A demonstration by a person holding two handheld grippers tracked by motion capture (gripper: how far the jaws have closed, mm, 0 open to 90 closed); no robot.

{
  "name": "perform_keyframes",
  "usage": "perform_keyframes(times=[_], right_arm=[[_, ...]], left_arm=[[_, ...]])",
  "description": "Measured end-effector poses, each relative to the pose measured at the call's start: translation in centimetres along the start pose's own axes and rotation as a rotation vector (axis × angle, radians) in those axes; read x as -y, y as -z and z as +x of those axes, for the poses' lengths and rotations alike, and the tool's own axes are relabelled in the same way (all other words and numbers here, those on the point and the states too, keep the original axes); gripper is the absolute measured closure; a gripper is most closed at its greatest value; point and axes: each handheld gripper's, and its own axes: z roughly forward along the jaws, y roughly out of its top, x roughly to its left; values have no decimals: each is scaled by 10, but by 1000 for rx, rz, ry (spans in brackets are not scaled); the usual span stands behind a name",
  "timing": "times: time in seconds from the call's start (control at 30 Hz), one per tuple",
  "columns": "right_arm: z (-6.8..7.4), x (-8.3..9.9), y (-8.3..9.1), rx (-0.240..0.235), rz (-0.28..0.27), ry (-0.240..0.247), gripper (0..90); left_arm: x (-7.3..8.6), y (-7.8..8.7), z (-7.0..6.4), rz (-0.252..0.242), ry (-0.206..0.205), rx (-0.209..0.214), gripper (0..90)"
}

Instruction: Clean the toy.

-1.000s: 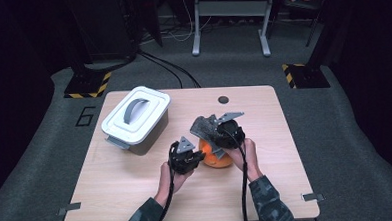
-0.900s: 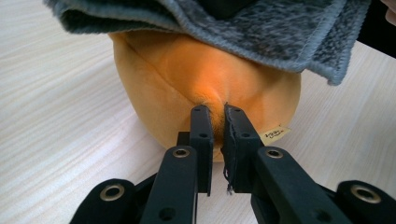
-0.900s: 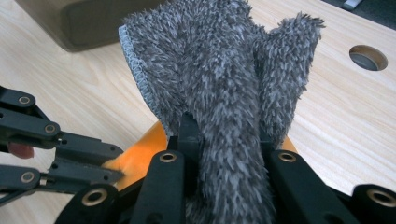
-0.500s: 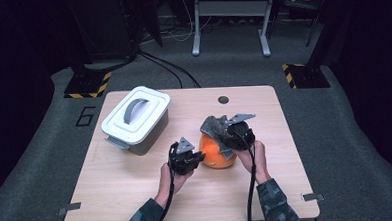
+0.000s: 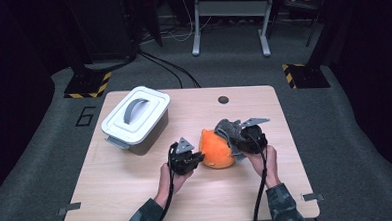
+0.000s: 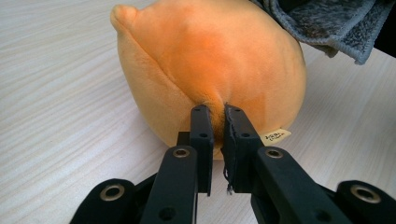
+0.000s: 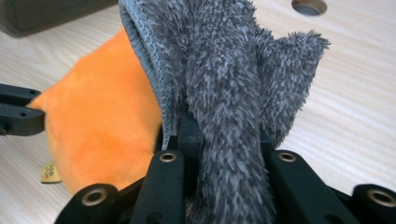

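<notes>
An orange plush toy (image 5: 216, 148) lies near the middle of the wooden table (image 5: 137, 193). My left gripper (image 5: 198, 157) is at its left side, shut on a pinch of the orange plush (image 6: 210, 60), with a small white tag (image 6: 275, 135) beside the jaws. My right gripper (image 5: 233, 139) is at the toy's right, shut on a grey fluffy cloth (image 5: 226, 127). In the right gripper view the grey cloth (image 7: 224, 84) bunches up between the jaws and drapes against the orange toy (image 7: 102, 116).
A grey box with a white lid and curved handle (image 5: 136, 118) stands at the table's back left. A round cable hole (image 5: 223, 99) is in the tabletop at the back. Dark stands and a metal frame (image 5: 230, 19) are on the floor beyond the table.
My right gripper has carried the grey cloth rightward, off the top of the orange toy, uncovering it. My left gripper stays clamped on the toy's left side.
</notes>
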Motion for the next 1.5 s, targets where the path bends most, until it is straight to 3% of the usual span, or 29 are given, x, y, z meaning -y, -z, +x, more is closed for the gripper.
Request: perform_keyframes(times=[0.2, 0.23, 0.27, 0.33, 0.37, 0.63, 0.73, 0.97, 1.07, 1.2, 1.3, 1.5], right_arm=[[-7, 9, -1, 13, 7, -29, 746], [-9, 11, -1, 12, 7, -13, 746], [-8, 12, -2, 16, 13, -51, 747], [-13, 15, -3, 12, 10, -32, 747], [-12, 15, -4, 13, 11, -56, 746], [-22, 28, -11, 33, 29, -100, 747], [-25, 35, -17, 28, 46, -127, 747], [-29, 49, -37, 47, 128, -140, 747], [-31, 52, -39, 45, 130, -149, 746], [-34, 45, -26, 77, 117, -137, 746], [-34, 31, -9, 97, 78, -107, 746], [-14, -7, 19, 93, 21, -22, 746]], left_arm=[[-1, -1, 0, 0, -14, -1, 828], [-1, -1, 0, 0, -12, -2, 828], [-1, -1, 0, -3, -9, -3, 828], [-1, -1, 0, -3, -10, -2, 827], [-1, -1, 0, -4, -9, -1, 828], [-1, -1, 0, -4, -8, -3, 827], [-1, -1, 0, -6, -6, -6, 828], [-1, -1, 0, -9, 4, -6, 827], [-1, 0, 2, -4, -5, -7, 827], [0, 0, 3, -6, 2, -8, 827], [-1, 0, 3, -8, -1, -7, 827], [-1, 0, 2, -12, -2, -7, 827]])
